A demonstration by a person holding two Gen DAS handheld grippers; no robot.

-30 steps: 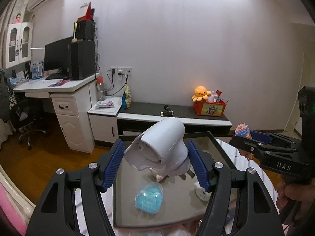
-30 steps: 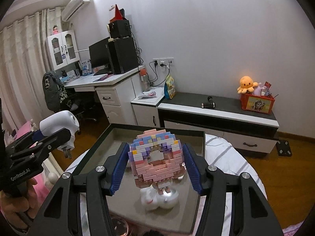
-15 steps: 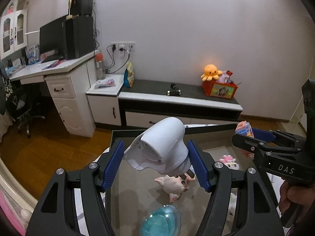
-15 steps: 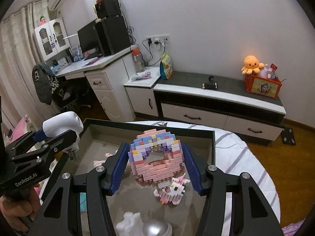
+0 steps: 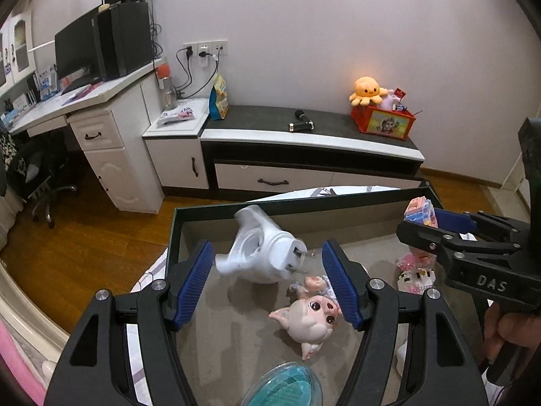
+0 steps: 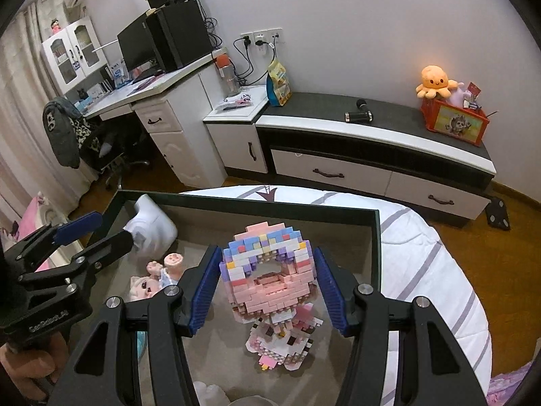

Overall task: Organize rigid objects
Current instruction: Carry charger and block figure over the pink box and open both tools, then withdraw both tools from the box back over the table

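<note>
Near the tray's (image 5: 216,207) far rim, left claw (image 5: 267,272) opening off the white adapter (image 5: 262,253); right claw (image 6: 267,284) clamps the block donut (image 6: 268,270).

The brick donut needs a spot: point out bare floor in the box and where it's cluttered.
Bare lining: the far right corner of the box, behind the brick donut, and the strip left of the pig doll. Crowded: white adapter far left, brick figure and teal egg near.
</note>
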